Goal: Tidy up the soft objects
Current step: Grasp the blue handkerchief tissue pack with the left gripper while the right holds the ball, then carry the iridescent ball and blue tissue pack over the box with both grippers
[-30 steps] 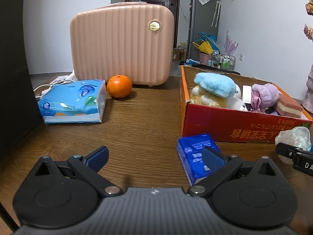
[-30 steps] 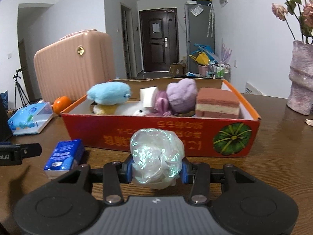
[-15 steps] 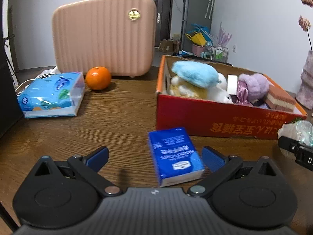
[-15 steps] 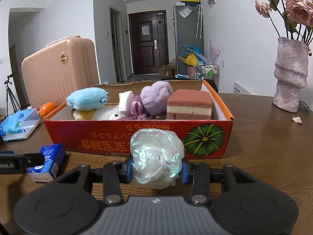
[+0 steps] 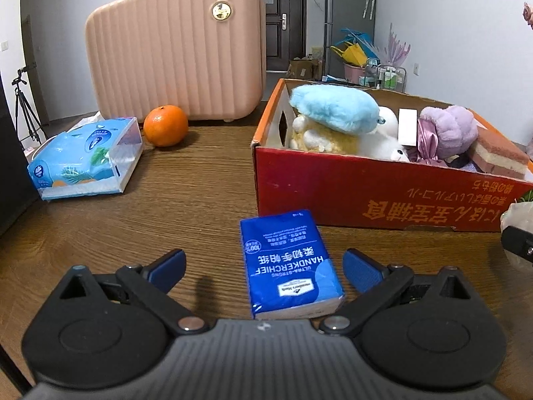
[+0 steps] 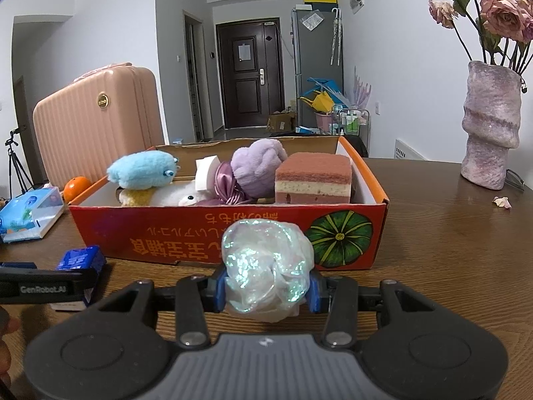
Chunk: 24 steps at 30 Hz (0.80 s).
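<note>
Through the left wrist camera, the left gripper (image 5: 263, 268) has its two blue-padded fingers (image 5: 166, 265) spread wide, gripping nothing. One blue handkerchief pack (image 5: 286, 263) lies flat on the wooden surface (image 5: 186, 206) between them, nearer the right pad but not touching either. Behind it stands one red cardboard box (image 5: 366, 196), open at the top. Inside I count one blue plush (image 5: 333, 110) sitting on a yellow plush (image 5: 319, 136), one white plush (image 5: 383, 143), one purple plush (image 5: 446, 130), a bit of pink satin (image 5: 428, 143) and one layered sponge (image 5: 499, 158) at the far end. To the left on the surface are one pack of tissues (image 5: 86, 158), one orange (image 5: 165, 125) just beside it, and one pink suitcase (image 5: 176, 50) standing behind both.

Through the right wrist camera, the right gripper (image 6: 266, 288) has its fingers closed on one shimmering mesh ball (image 6: 266, 270), which bulges up between the pads, held in front of the box's (image 6: 186, 233) long red wall, outside it. The box holds the same lot: blue plush (image 6: 141, 173), yellow plush (image 6: 136, 196), white plush (image 6: 180, 196), purple plush (image 6: 256, 166), pink satin (image 6: 226, 183), the sponge (image 6: 313, 178), and one white block (image 6: 206, 173) leaning upright behind the satin. One purple vase (image 6: 489, 126) with dried roses (image 6: 499, 16) stands well apart on the right, a fallen petal (image 6: 501, 201) near its foot. The handkerchief pack (image 6: 80, 258) shows at the left, behind the left gripper's finger.
</note>
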Each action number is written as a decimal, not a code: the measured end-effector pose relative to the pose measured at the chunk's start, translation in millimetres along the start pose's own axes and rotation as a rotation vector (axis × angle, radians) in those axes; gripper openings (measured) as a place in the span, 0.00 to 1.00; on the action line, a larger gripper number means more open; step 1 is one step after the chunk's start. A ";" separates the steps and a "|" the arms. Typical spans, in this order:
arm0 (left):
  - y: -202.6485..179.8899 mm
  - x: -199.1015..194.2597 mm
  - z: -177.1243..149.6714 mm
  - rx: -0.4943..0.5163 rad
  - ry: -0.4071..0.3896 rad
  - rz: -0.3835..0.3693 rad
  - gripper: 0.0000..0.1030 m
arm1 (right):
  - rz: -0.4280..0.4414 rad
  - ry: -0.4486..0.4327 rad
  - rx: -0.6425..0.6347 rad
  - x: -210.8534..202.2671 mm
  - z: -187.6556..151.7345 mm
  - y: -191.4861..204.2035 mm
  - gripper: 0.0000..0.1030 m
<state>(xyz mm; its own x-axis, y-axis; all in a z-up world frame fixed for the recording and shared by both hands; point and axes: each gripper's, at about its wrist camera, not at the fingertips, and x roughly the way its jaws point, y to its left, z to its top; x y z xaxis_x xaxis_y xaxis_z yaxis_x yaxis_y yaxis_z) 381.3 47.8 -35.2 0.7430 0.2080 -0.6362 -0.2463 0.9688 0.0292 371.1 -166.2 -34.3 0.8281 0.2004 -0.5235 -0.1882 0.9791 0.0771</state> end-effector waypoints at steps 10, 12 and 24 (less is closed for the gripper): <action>-1.1 7.6 -1.1 0.003 0.045 -0.035 0.70 | 0.003 0.002 0.001 0.0 -0.3 0.5 0.42; -2.2 7.0 -1.8 0.009 0.042 -0.040 0.65 | 0.003 0.001 0.001 0.0 -0.3 0.5 0.42; -1.7 1.8 -2.1 0.012 0.038 -0.101 0.51 | 0.006 0.004 0.001 0.4 -1.4 2.3 0.42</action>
<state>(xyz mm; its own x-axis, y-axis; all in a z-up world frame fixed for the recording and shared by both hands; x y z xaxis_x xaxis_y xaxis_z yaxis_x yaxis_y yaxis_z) 381.7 46.2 -38.1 0.7395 0.1038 -0.6651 -0.1635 0.9861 -0.0279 370.3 -163.9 -35.5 0.8249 0.2065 -0.5262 -0.1932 0.9778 0.0808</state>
